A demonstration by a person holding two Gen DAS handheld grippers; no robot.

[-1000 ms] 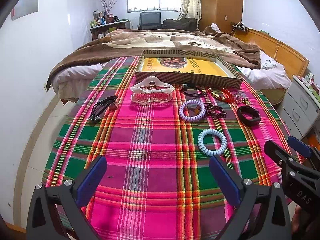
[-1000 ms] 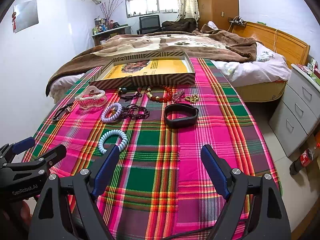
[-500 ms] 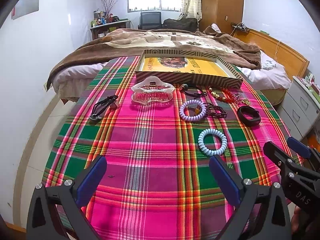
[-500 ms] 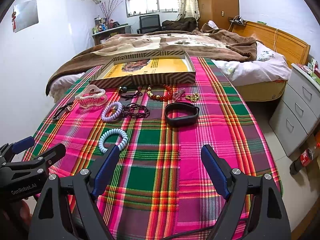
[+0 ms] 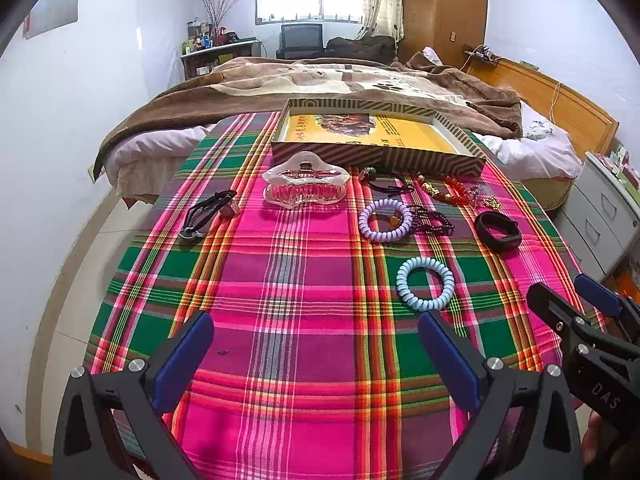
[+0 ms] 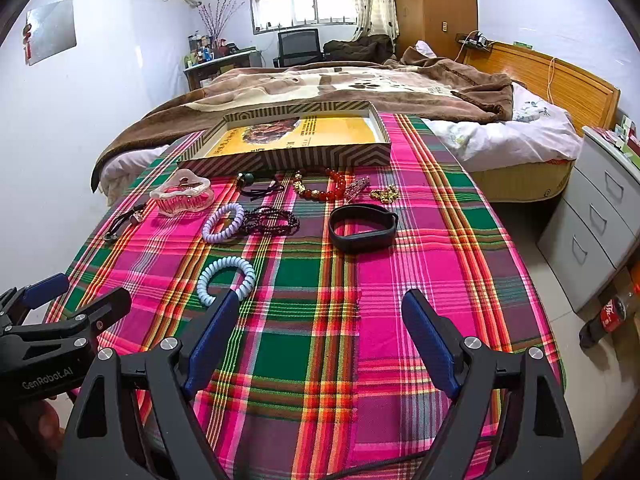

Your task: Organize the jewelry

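Left black-framed, two-finger plastic gripper: blue pads, silver screws (white "GenRobot.AI" marking). Right black-framed gripper: identical build, "DAS" lettering, black cable beneath.

Home bedroom: bed with brown blanket, wooden headboard, curtained window.

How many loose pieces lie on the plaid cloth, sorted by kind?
Coil hair ties: 2, lilac and pale blue
Clear claw clip: 1
Black band: 1
Beaded bracelets: 2, red and dark
Black cord pieces: 2, one left, one by the box
Gold trinket: 1
Total: 9
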